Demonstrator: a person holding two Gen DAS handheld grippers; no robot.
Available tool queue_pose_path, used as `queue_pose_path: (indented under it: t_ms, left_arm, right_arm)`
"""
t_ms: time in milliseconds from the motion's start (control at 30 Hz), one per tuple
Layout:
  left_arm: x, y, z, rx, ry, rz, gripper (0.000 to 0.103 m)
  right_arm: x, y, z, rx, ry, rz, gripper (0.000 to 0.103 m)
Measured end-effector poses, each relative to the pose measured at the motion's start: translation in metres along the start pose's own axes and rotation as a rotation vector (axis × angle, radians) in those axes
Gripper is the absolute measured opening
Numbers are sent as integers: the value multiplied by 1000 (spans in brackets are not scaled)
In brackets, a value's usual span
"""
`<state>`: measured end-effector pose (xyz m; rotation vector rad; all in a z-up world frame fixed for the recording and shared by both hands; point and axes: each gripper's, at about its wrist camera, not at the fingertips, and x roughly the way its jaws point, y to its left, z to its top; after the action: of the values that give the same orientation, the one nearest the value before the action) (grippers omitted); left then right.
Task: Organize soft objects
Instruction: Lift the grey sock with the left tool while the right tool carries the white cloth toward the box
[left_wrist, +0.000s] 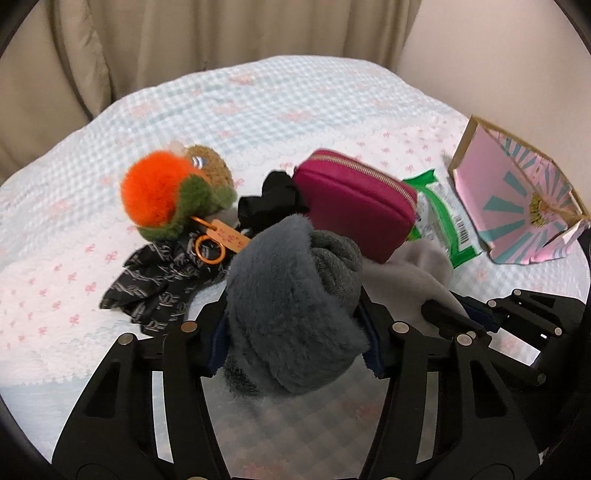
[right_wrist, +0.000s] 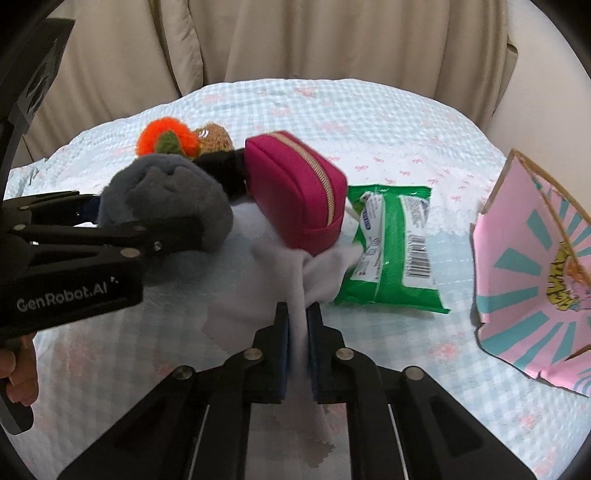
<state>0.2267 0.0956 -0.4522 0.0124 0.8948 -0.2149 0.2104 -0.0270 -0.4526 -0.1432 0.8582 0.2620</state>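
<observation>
Clamped in my left tool (left_wrist: 295, 332), just ahead of its fingers, sits the grey fuzzy bundle (left_wrist: 291, 302), lifted clear of the pile for sorting. My right tool (right_wrist: 297, 325) pinches the pale cloth (right_wrist: 295, 266), whose far end lies under the magenta pouch (right_wrist: 295, 188) beyond it on the bed (right_wrist: 369, 110).

We're in a home bedroom: a bed (left_wrist: 258, 110) under a pale blue checked quilt with pink bows, beige curtains (right_wrist: 295, 40) hanging behind, a plush keychain (left_wrist: 162, 192) among scattered personal bits.
</observation>
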Motion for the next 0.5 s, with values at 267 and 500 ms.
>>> queue_pose_path:
  t_ms: [267, 500]
  left_arm:
    - [-48, -5, 18, 6, -35, 10, 53]
    - [-109, -7, 41, 0, -77, 37, 53]
  right_arm:
    - [-43, -5, 21, 19, -34, -8, 8]
    - [-92, -17, 50, 72, -59, 9, 8]
